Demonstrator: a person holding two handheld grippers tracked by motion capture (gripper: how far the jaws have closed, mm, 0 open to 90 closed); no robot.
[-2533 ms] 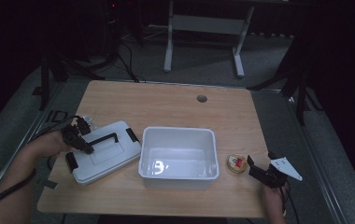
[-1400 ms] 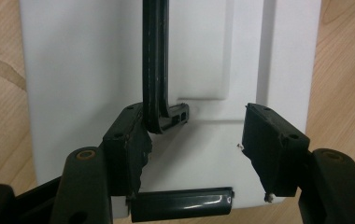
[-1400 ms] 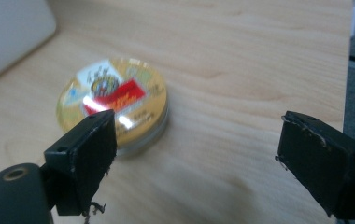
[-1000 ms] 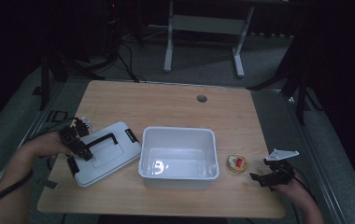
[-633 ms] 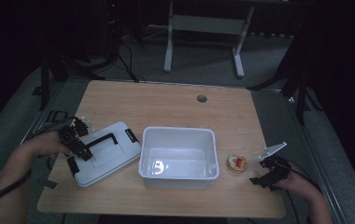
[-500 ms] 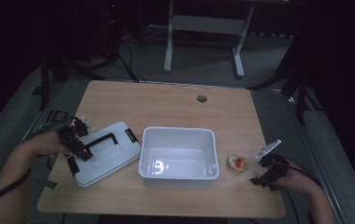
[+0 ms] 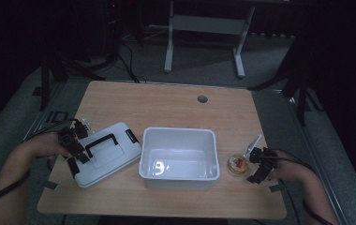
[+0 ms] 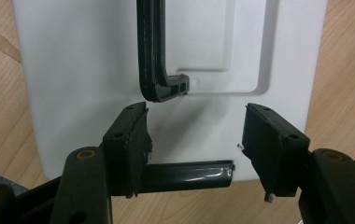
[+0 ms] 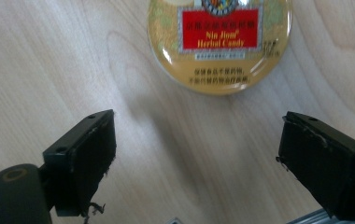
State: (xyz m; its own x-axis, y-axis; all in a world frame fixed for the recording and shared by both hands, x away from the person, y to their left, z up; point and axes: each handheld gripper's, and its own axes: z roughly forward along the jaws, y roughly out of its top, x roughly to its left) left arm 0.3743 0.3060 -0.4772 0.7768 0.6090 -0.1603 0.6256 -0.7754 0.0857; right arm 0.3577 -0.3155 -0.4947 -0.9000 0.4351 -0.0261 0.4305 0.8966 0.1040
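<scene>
Closing in: right claw, jaws wide apart and empty, has shifted from the worktop edge to just short of the round gold candy tin with red label, beside the white plastic tub; pickup looks next. Left claw, half-open, unmoved over the white lid with black handle.

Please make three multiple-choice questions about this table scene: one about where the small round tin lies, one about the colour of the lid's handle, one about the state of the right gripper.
1. Where is the round tin?
A. inside the white bin
B. on the table, right of the white bin
C. on the white lid

2. What colour is the handle on the white lid?
A. black
B. red
C. yellow

3. How is the right gripper?
A. shut on the tin
B. shut on nothing
C. open, tin ahead of it

Key: 1 B, the high view shows the tin beside the bin's right wall. 2 A, it appears black in the left gripper view. 3 C, bare wood lies between the jaws.
</scene>
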